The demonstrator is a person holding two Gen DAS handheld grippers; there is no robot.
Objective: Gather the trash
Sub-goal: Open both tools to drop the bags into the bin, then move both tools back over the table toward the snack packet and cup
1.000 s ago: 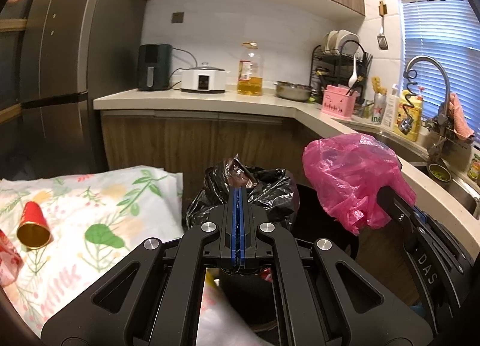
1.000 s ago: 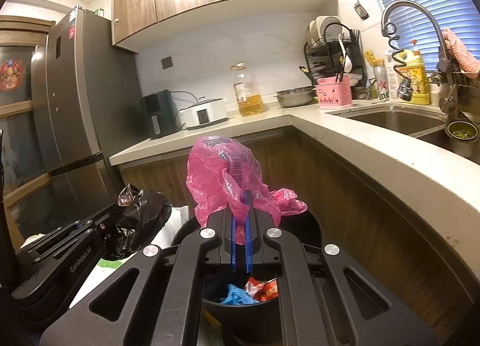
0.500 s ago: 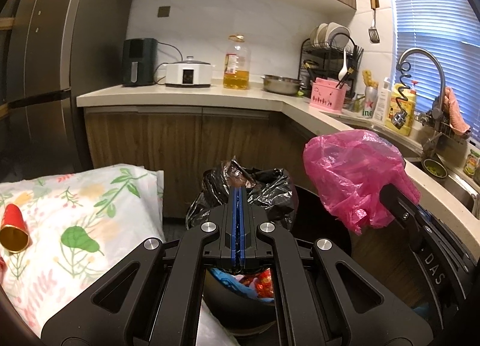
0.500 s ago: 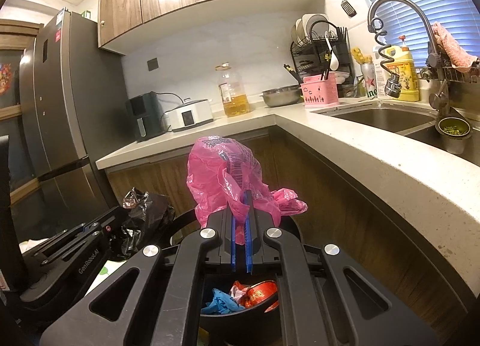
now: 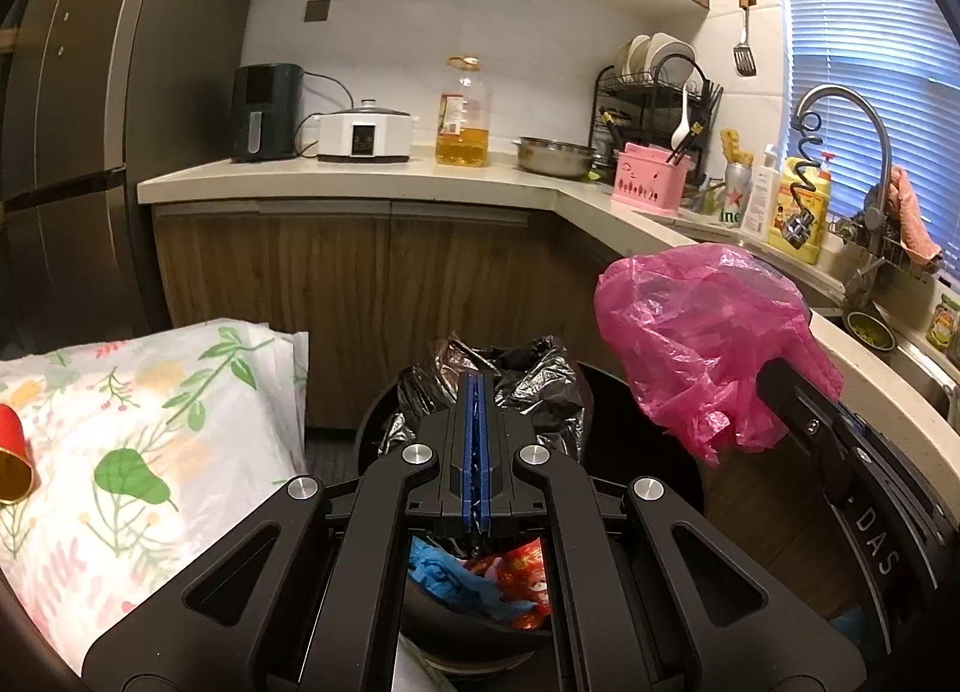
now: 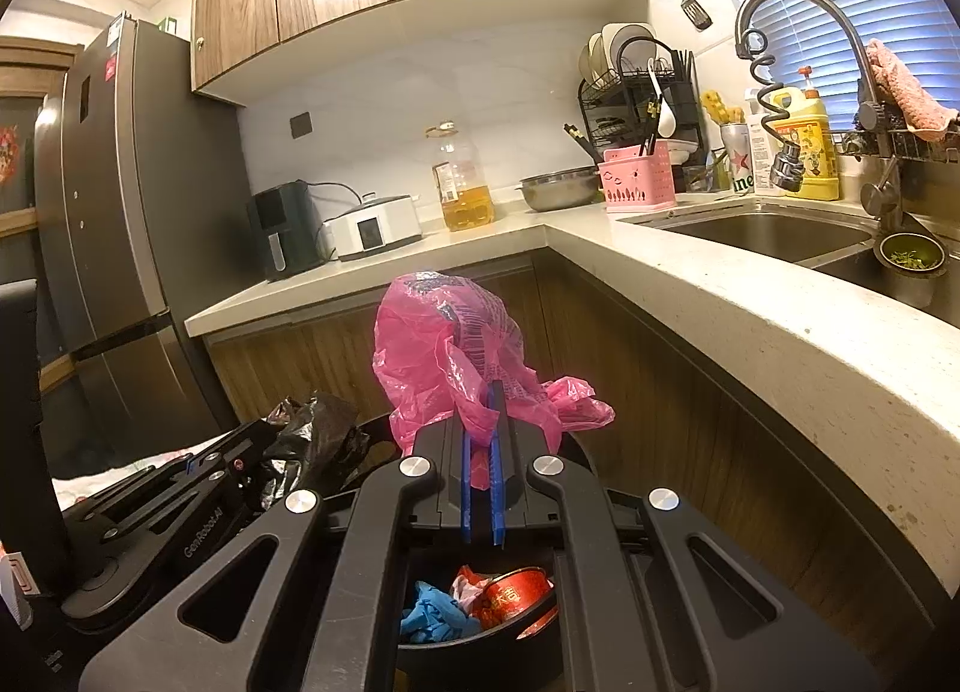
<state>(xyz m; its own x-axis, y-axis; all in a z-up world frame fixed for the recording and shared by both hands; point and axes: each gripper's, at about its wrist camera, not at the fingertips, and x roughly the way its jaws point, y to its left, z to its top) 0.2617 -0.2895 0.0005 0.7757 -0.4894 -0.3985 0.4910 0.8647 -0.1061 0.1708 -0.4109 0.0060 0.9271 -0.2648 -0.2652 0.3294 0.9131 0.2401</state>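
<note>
My left gripper (image 5: pixel 478 379) is shut on a crumpled black plastic bag (image 5: pixel 534 368), held over the open black trash bin (image 5: pixel 651 431). My right gripper (image 6: pixel 480 395) is shut on a pink plastic bag (image 6: pixel 444 332), which bulges above its fingers over the same bin (image 6: pixel 480 647). In the left wrist view the pink bag (image 5: pixel 696 344) hangs to the right, beside the black one. Inside the bin lie a blue glove-like wad (image 6: pixel 432 611) and red packaging (image 6: pixel 513 593). The right wrist view shows the black bag (image 6: pixel 312 434) at the lower left.
A floral cloth (image 5: pixel 150 422) covers a surface left of the bin, with a red paper cup (image 5: pixel 12 452) lying on it. The counter (image 6: pixel 750 320) curves close on the right, with a sink (image 6: pixel 768 230) and faucet. Wooden cabinets stand behind the bin, a fridge (image 6: pixel 120 212) at left.
The left gripper with the black bag has shifted right and slightly lower over the bin; the cloth and cup slid left in its view. The right gripper has kept still with the pink bag.
</note>
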